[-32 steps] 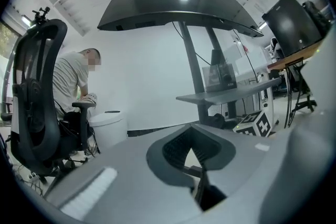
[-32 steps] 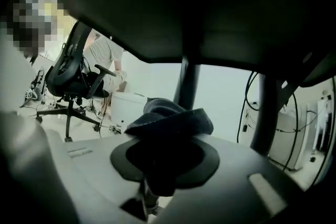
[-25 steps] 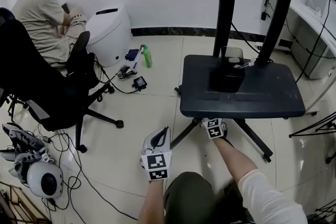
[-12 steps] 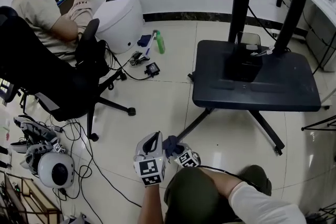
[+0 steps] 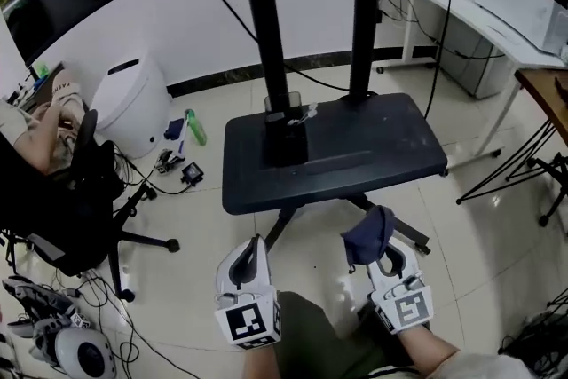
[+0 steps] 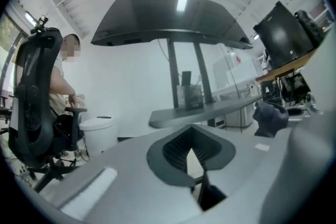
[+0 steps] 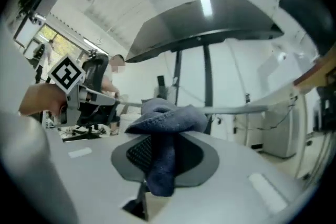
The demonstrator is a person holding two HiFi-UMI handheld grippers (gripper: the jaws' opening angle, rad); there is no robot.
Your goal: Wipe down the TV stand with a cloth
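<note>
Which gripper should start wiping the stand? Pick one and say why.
Right. The right gripper is shut on the cloth and sits just in front of the stand. The left gripper is shut and empty, so it has nothing to wipe with.

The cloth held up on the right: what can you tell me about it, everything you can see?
The cloth is dark blue-grey with a nubby, towel-like look. It is crumpled rather than spread out: a bunched mass sits above the jaws of the right gripper, and a tail hangs down between them. The jaws are shut on it, and nothing else touches it. It is held in the air near the front edge of the TV stand, apart from its dark shelf.
</note>
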